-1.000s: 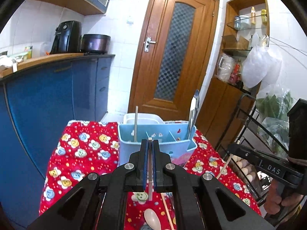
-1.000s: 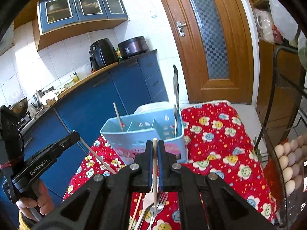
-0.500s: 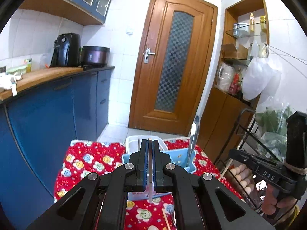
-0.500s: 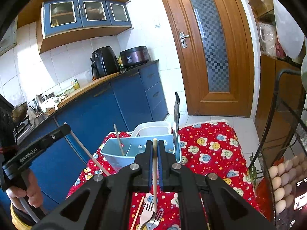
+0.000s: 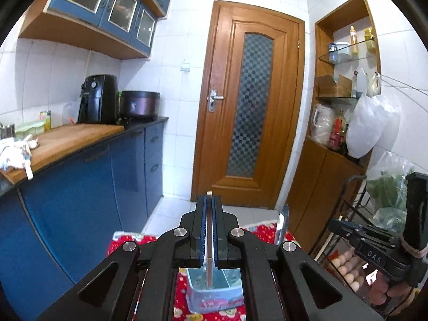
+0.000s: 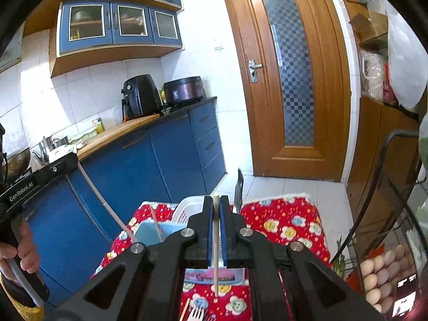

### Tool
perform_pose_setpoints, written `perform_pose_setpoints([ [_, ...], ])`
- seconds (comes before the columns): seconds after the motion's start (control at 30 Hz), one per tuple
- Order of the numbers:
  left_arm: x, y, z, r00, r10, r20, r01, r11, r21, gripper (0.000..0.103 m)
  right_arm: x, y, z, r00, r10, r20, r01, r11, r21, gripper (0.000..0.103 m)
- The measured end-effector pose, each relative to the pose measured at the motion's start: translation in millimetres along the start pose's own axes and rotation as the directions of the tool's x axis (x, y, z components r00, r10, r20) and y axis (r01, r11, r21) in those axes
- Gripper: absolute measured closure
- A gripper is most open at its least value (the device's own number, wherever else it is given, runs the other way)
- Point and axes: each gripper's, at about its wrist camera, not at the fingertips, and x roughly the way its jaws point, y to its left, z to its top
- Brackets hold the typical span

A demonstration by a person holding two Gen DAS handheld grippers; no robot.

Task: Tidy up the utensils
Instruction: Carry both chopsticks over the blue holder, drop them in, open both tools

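Note:
My left gripper (image 5: 209, 200) is shut on a pale chopstick (image 5: 210, 240) held upright, its lower end hanging over the light blue utensil caddy (image 5: 214, 291). My right gripper (image 6: 216, 200) is shut on another chopstick (image 6: 216, 248), its lower tip above the red cloth in front of the caddy (image 6: 149, 231). A knife (image 5: 282, 226) stands in the caddy's right side; it also shows in the right wrist view (image 6: 239, 190). One chopstick (image 6: 156, 223) leans in the caddy's left compartment. A fork (image 6: 196, 314) lies on the cloth below.
The small table wears a red flowered cloth (image 6: 283, 224). A white basket (image 6: 184, 210) stands behind the caddy. Blue cabinets (image 5: 80, 187) run along the left. A wire rack with eggs (image 6: 385, 270) stands right. The left handheld gripper (image 6: 34, 182) shows at left, the right one (image 5: 374, 243) at right.
Both grippers have risen and tilted up with their chopsticks. The table and caddy have dropped low in both views, and the left chopstick now hangs over the caddy.

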Motion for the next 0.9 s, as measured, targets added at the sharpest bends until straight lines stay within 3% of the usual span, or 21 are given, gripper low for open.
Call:
perform_pose_setpoints([
  [0.17, 11, -4, 5, 1.0, 0.022, 0.005, -0.023, 0.999, 0.033, 0.1, 7, 1, 15, 0.999, -0.023, 0.033, 0.023, 1.0, -0.011, 0.097],
  [0.43, 47, 2, -13, 0.997, 0.044, -0.059, -0.042, 0.999, 0.026, 0.1, 36, 2, 22, 0.998, -0.042, 0.053, 0.043, 0.999, -0.018, 0.097],
  [0.9, 100, 10, -64, 0.981, 0.039, -0.188, -0.038, 0.999, 0.011, 0.1, 91, -13, -18, 0.996, -0.033, -0.087, 0.033, 0.999, -0.004, 0.097],
])
